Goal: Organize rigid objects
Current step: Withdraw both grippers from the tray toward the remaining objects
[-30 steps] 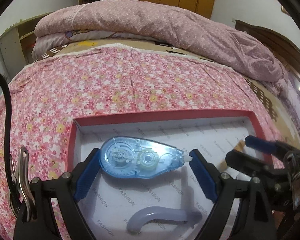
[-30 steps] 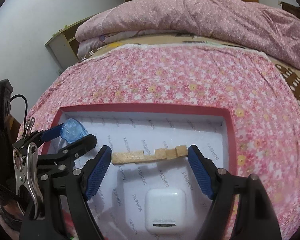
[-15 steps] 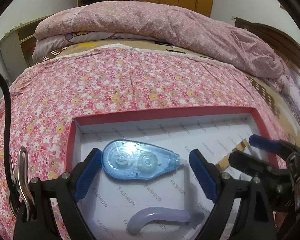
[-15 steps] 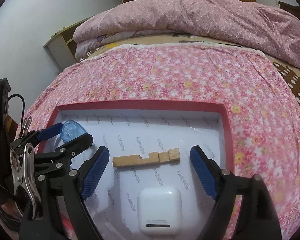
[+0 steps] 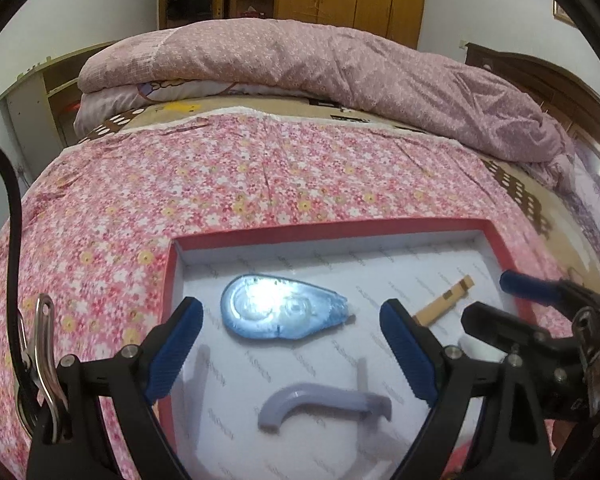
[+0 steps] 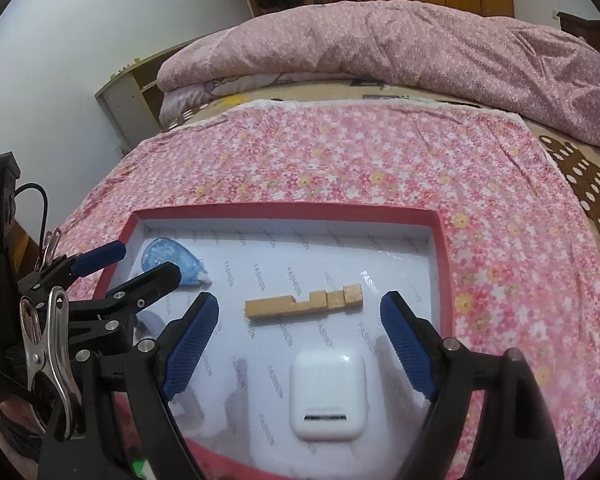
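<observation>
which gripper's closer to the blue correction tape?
Left. The left gripper is open with the blue correction tape lying just ahead between its jaws. The right gripper is off to the tape's right, open over the wooden block.

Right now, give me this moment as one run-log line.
left gripper: open | right gripper: open | in red tray: correction tape, wooden block, earbud case

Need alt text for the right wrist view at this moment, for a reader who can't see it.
The open right gripper hovers over a red-rimmed tray on a pink floral bedspread, holding nothing. Inside the tray lie a notched wooden block, a white earbud case nearer the camera, and a blue correction-tape dispenser at far left beside the left gripper.
</observation>
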Demonstrator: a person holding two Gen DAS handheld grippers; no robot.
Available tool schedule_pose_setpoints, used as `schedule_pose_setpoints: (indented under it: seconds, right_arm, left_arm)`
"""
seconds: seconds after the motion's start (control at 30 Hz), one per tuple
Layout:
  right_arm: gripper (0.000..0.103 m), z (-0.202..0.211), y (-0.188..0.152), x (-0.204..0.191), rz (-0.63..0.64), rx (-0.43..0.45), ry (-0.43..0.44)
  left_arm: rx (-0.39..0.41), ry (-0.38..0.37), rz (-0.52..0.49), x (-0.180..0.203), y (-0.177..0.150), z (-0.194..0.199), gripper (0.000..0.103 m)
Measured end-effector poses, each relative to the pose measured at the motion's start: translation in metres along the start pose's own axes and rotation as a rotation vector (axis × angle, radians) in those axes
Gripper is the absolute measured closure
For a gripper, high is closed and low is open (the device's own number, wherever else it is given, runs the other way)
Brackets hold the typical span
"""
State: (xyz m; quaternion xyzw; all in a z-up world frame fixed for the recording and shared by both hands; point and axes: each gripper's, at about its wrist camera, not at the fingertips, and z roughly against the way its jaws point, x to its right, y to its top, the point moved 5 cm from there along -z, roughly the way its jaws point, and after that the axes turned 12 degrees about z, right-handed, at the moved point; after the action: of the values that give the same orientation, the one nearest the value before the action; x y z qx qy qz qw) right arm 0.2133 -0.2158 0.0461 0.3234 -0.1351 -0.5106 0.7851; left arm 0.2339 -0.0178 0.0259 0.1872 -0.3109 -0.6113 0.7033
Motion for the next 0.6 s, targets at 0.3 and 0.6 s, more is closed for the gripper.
schedule_pose_setpoints:
  seconds: [0.3, 0.6]
  right_arm:
    - [0.018, 0.024, -0.015, -0.008, 0.008, 0.018, -0.004]
    - [0.018, 0.057, -0.037, -0.016, -0.017, 0.051, 0.008]
  left_arm:
    - [0.037, 0.018, -0.009, 0.002, -0.019, 0.029, 0.01]
    - [0.048, 0.019, -0.031, -0.001, -0.045, 0.063, 0.01]
